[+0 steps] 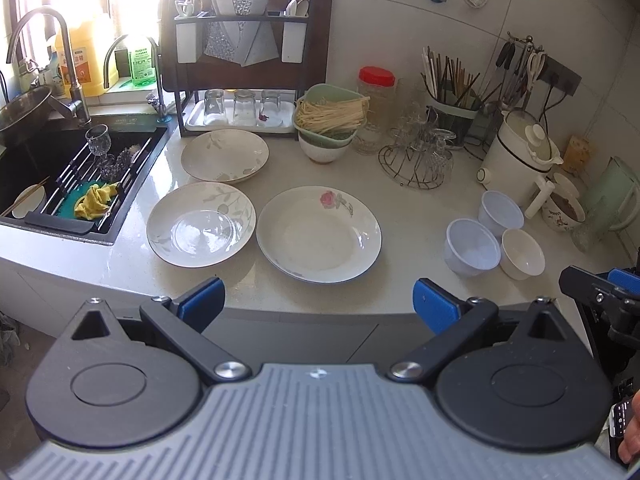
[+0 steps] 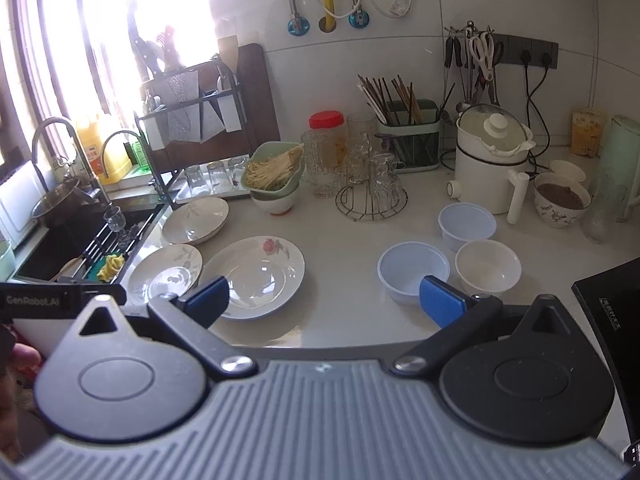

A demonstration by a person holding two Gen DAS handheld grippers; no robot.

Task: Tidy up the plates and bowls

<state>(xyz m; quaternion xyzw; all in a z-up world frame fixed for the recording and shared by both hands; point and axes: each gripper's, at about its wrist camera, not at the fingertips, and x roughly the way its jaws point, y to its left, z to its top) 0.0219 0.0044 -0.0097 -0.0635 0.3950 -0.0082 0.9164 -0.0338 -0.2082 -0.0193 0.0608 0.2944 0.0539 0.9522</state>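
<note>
Three white plates lie on the pale counter. A rose-patterned plate [image 1: 319,234] [image 2: 256,276] is nearest, a leaf-patterned plate [image 1: 201,224] [image 2: 168,274] sits to its left, and another leaf-patterned plate [image 1: 225,155] [image 2: 196,220] lies behind. To the right stand two translucent plastic bowls [image 1: 472,246] [image 2: 414,270], [image 1: 500,211] [image 2: 466,226] and a white ceramic bowl [image 1: 522,253] [image 2: 488,266]. My left gripper [image 1: 318,306] is open over the counter's front edge, short of the rose plate. My right gripper [image 2: 324,300] is open too, between the rose plate and the nearest plastic bowl.
A sink [image 1: 52,184] with a drying rack and yellow cloth lies left. Behind are a green basket of noodles [image 1: 330,118] on a bowl, a glass rack [image 1: 420,160], a white pot [image 1: 520,156], a chopstick holder [image 2: 408,136] and a filled bowl [image 2: 560,200]. A black cooktop [image 2: 612,308] is at right.
</note>
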